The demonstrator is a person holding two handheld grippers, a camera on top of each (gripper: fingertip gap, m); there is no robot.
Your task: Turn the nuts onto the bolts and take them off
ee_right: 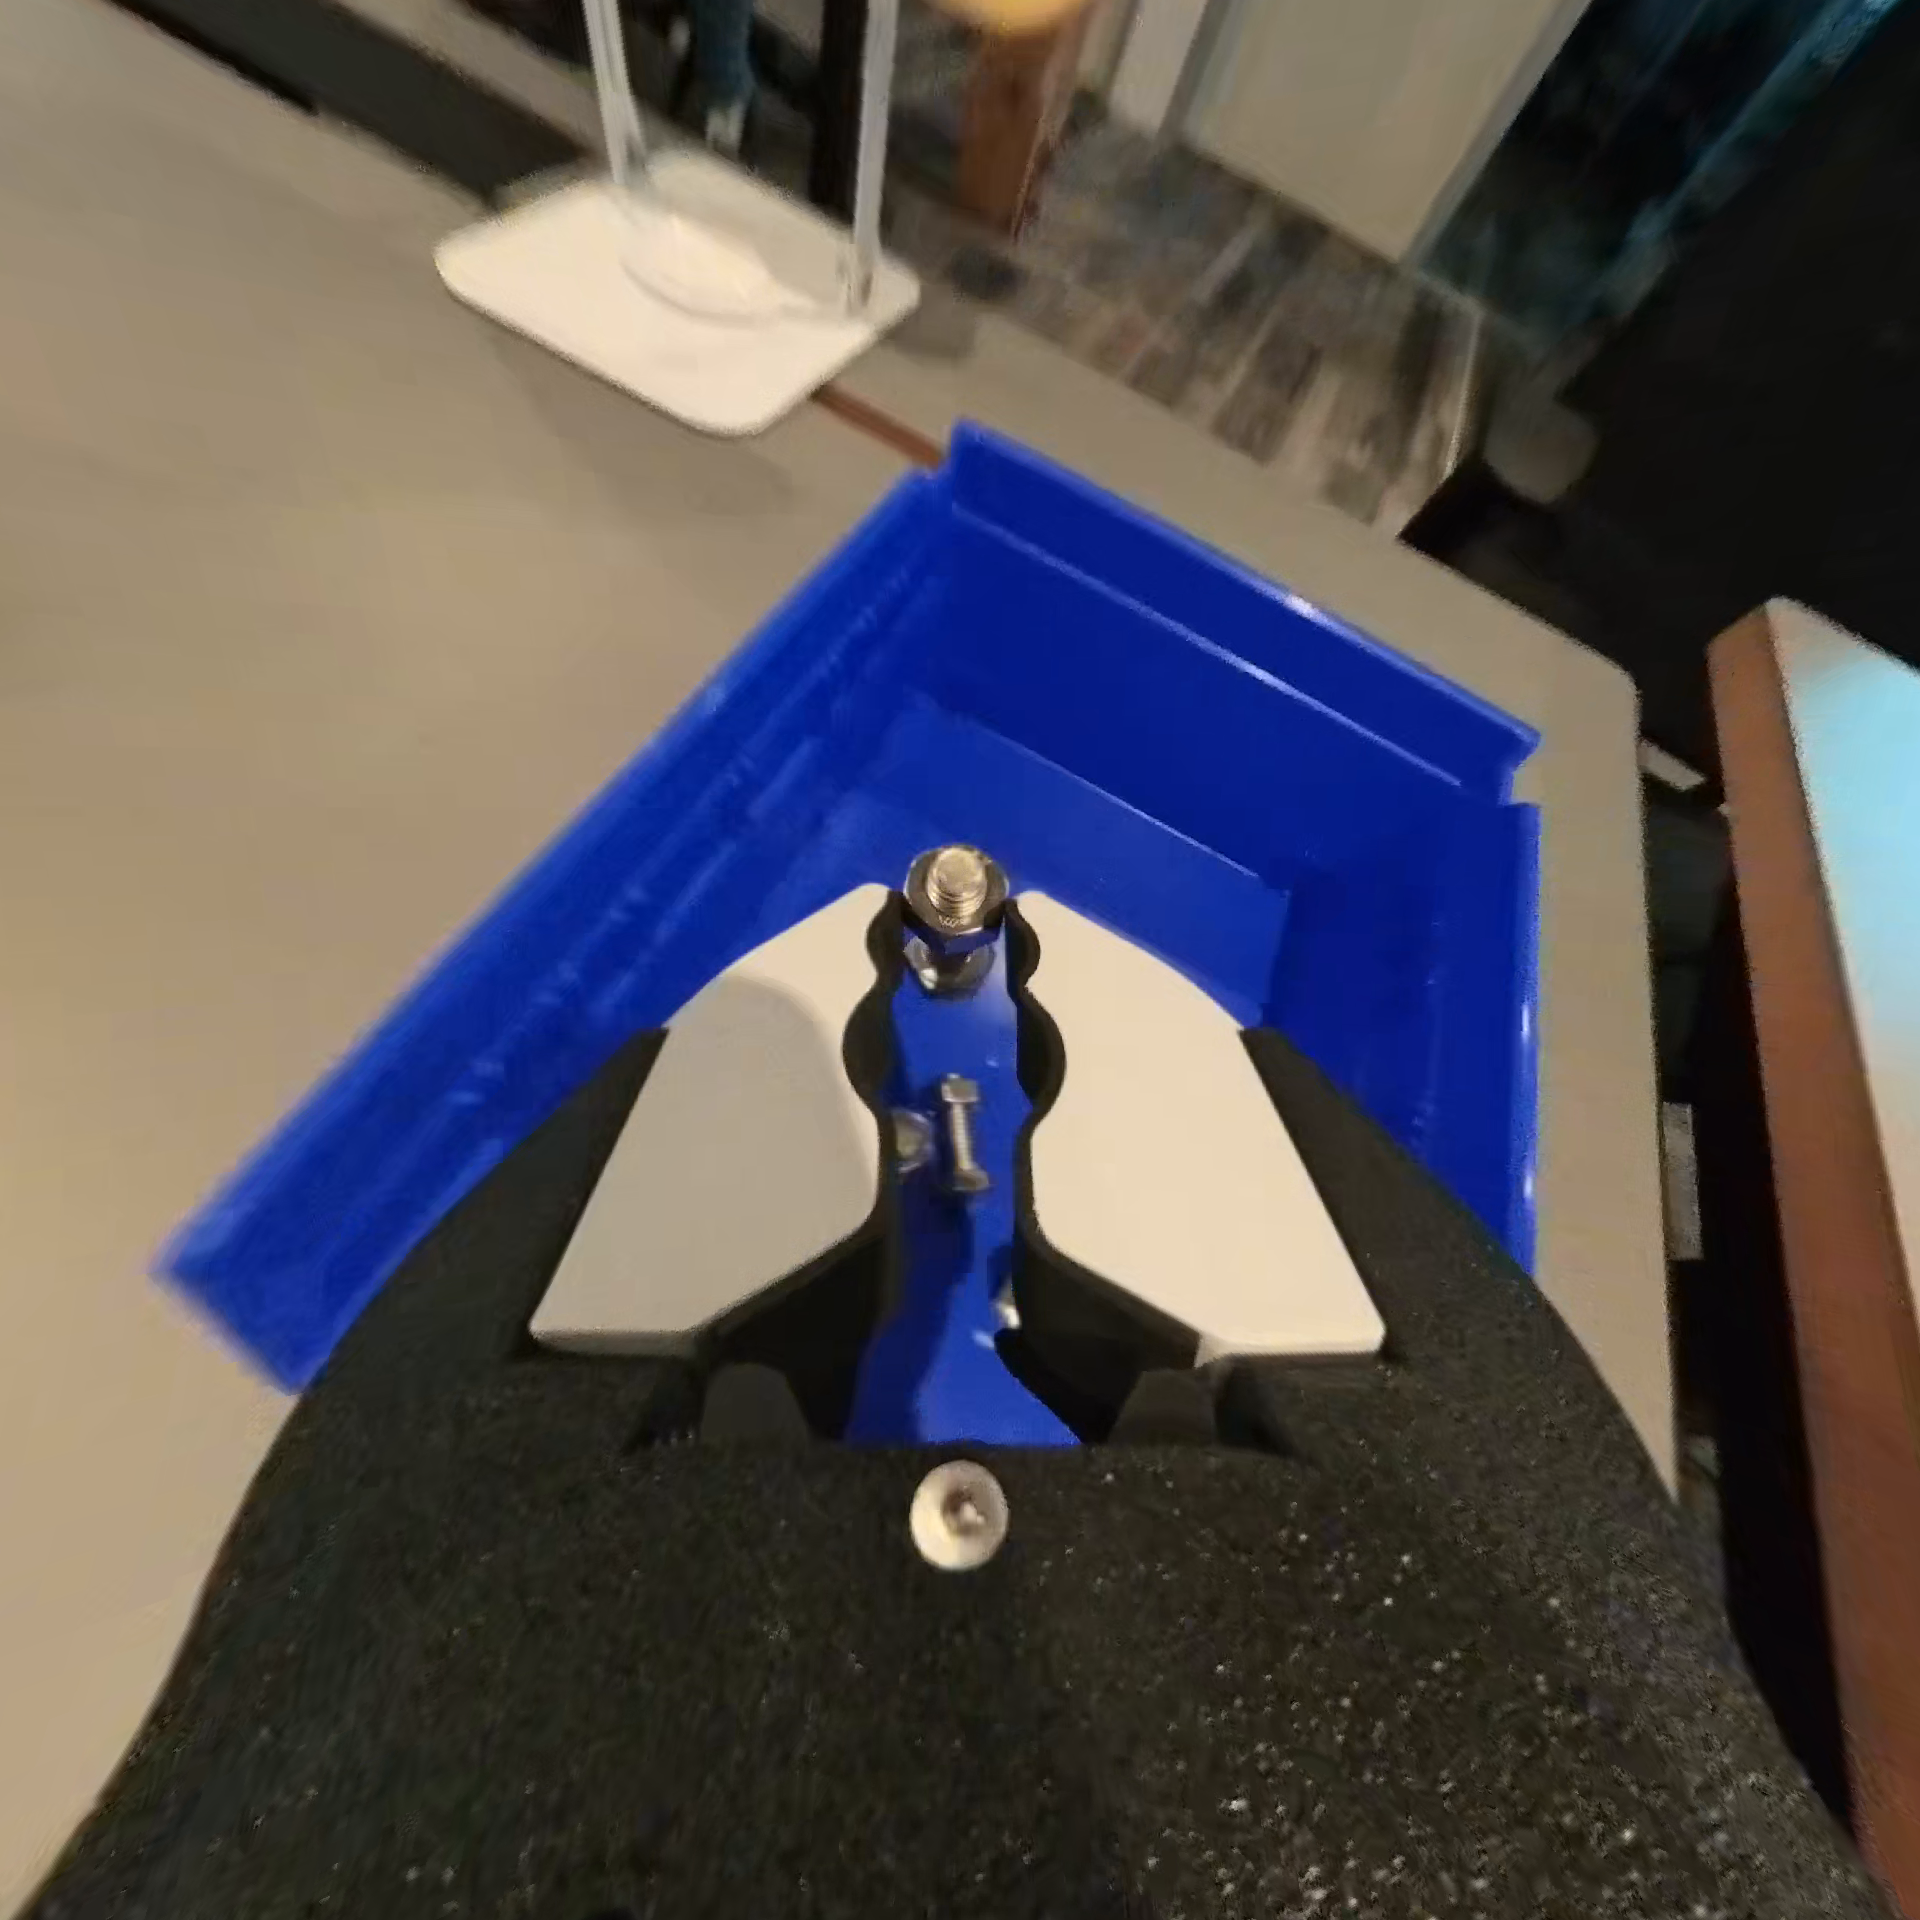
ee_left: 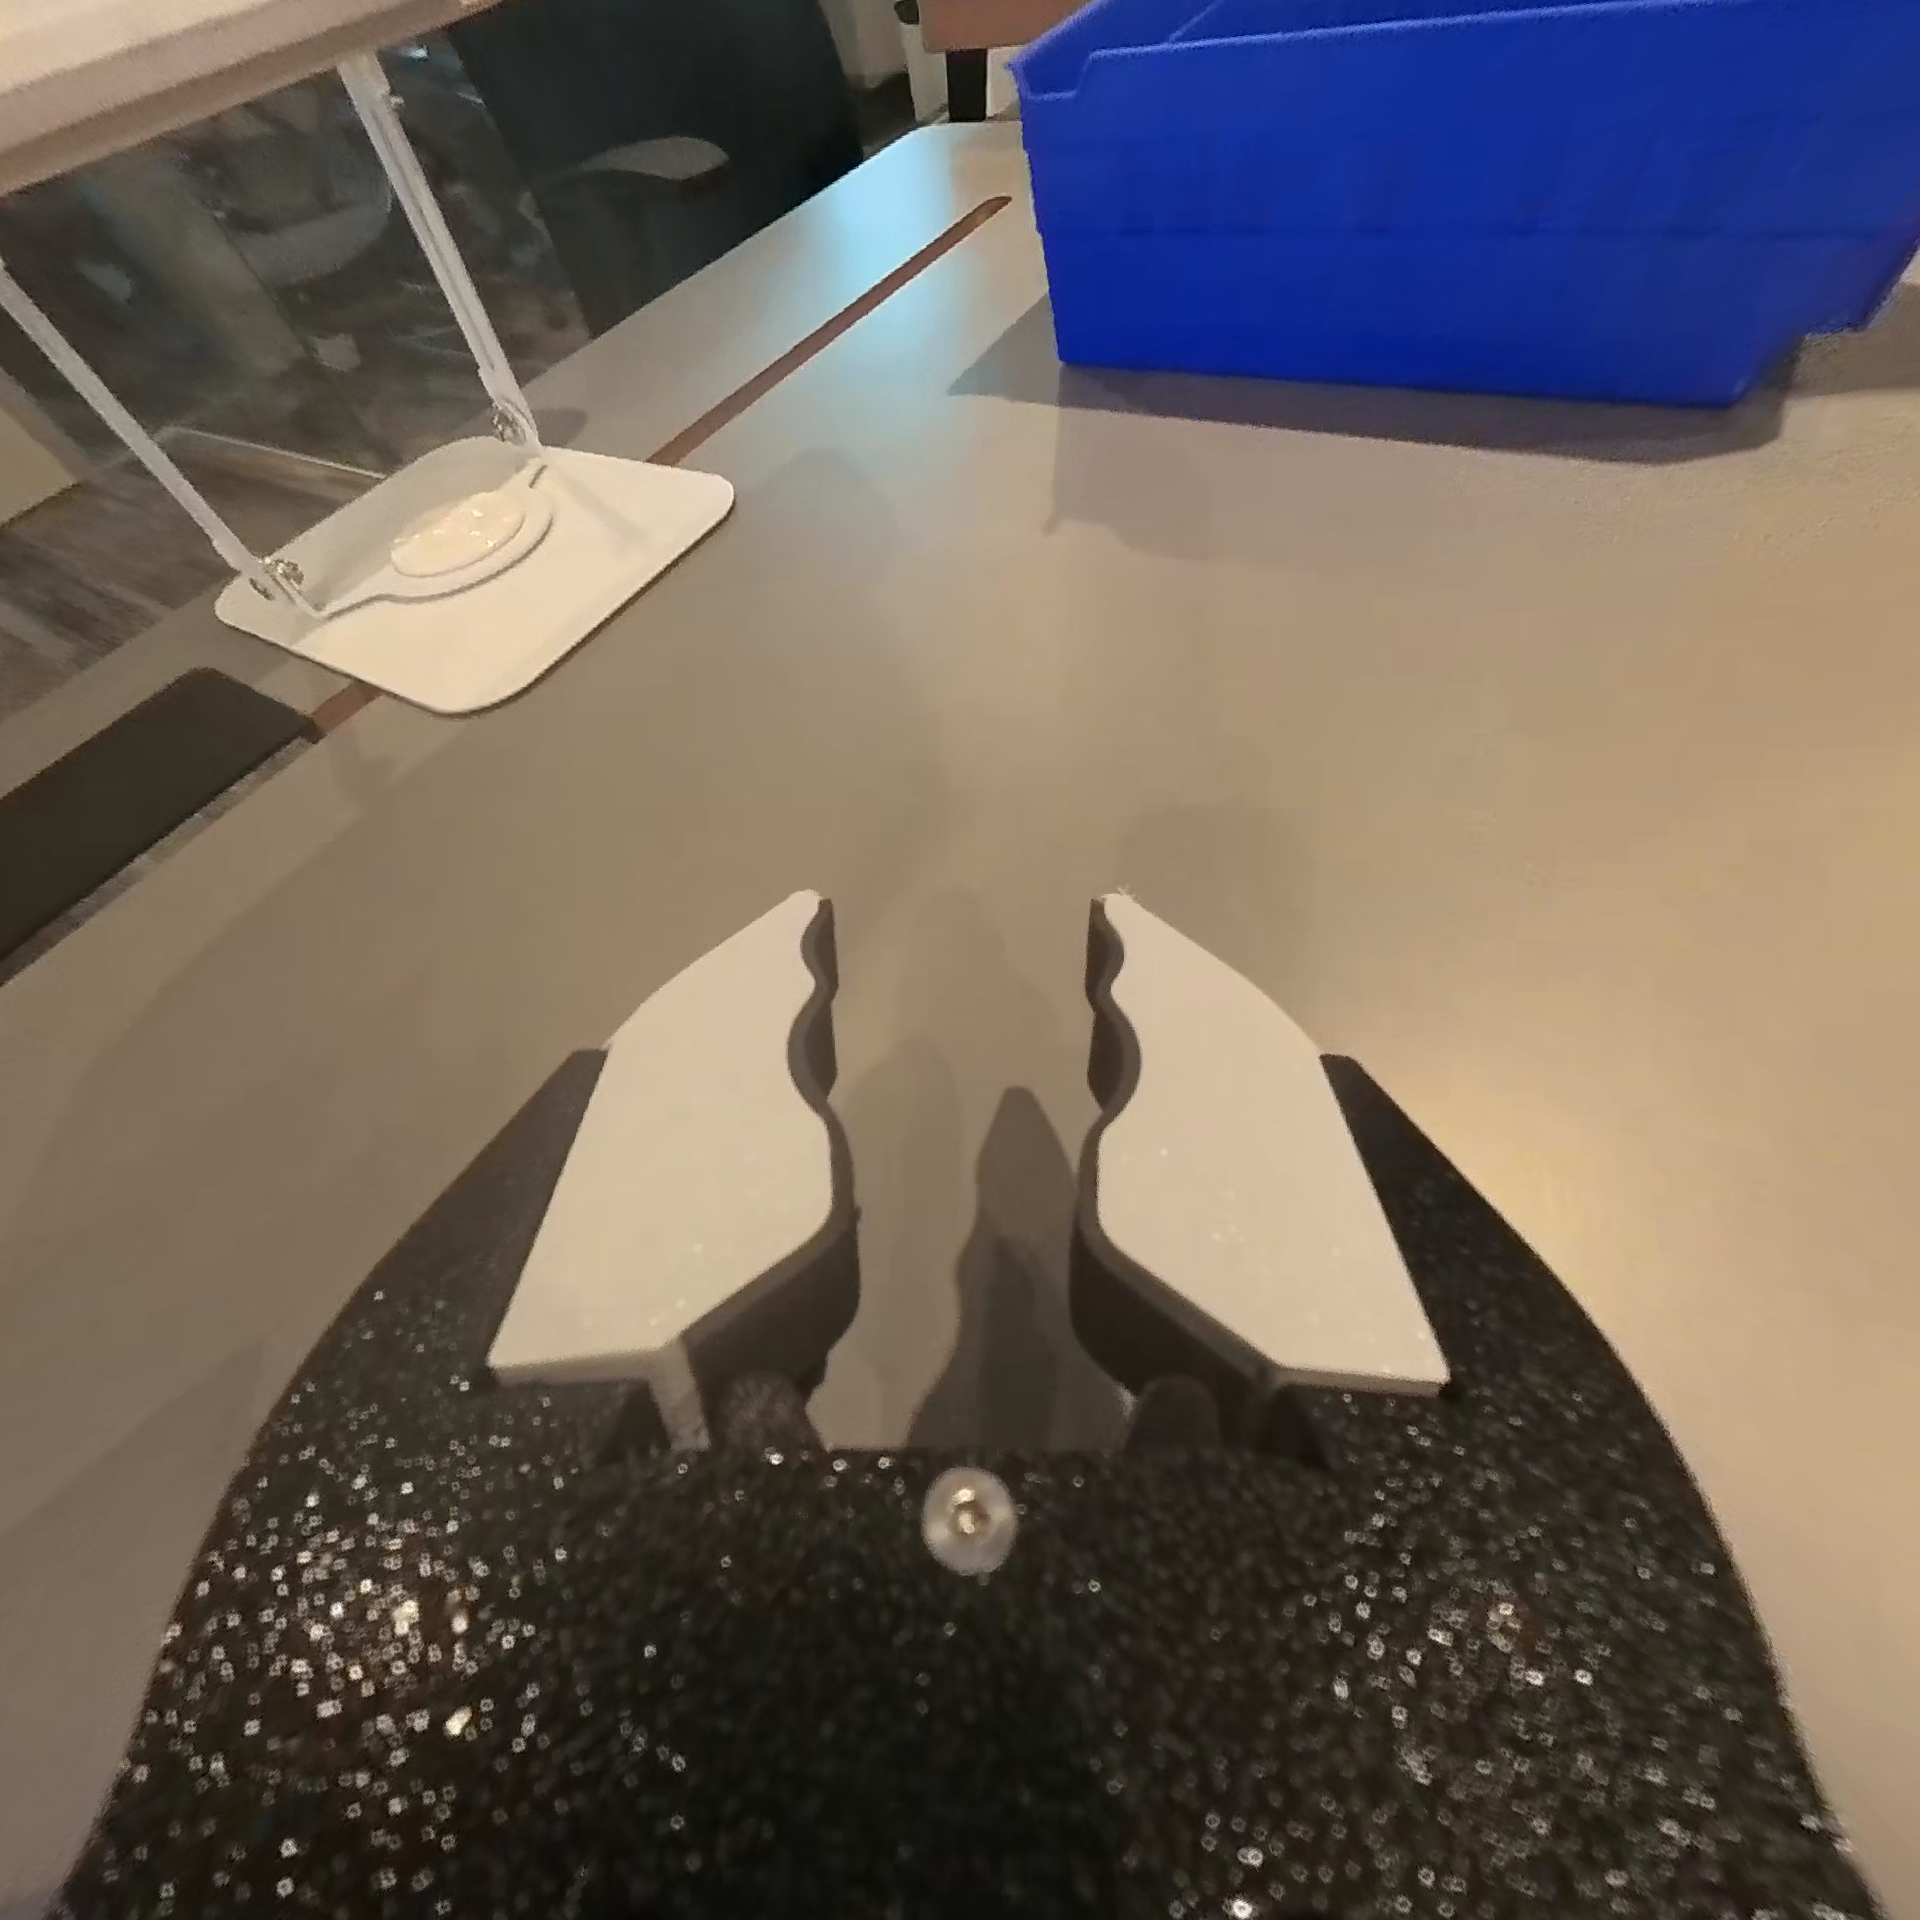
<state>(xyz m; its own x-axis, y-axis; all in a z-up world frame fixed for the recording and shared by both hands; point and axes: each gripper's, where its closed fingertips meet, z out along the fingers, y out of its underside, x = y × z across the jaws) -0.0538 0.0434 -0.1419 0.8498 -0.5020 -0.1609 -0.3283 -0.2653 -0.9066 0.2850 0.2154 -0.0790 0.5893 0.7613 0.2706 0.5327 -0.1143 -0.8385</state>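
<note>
Parted left gripper (ee_left: 958, 914) above table (ee_left: 1351, 727)

light: warm, moderate indoor | shadows: soft, cast by blue bin (ee_left: 1455, 208) onto table (ee_left: 1351, 727) toward 7 o'clock | glare: pale sheen on table near 11 o'clock | blur: right wrist view smeared at edges, centre sharper | distortion: wide-angle bowing at rims

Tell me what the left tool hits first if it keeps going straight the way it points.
Nothing at once, apparently: the left tool is open, empty, and faces bare grey table. Angled downward, it would likely meet that tabletop first. The blue bin sits off right; depth is uncertain.
</note>
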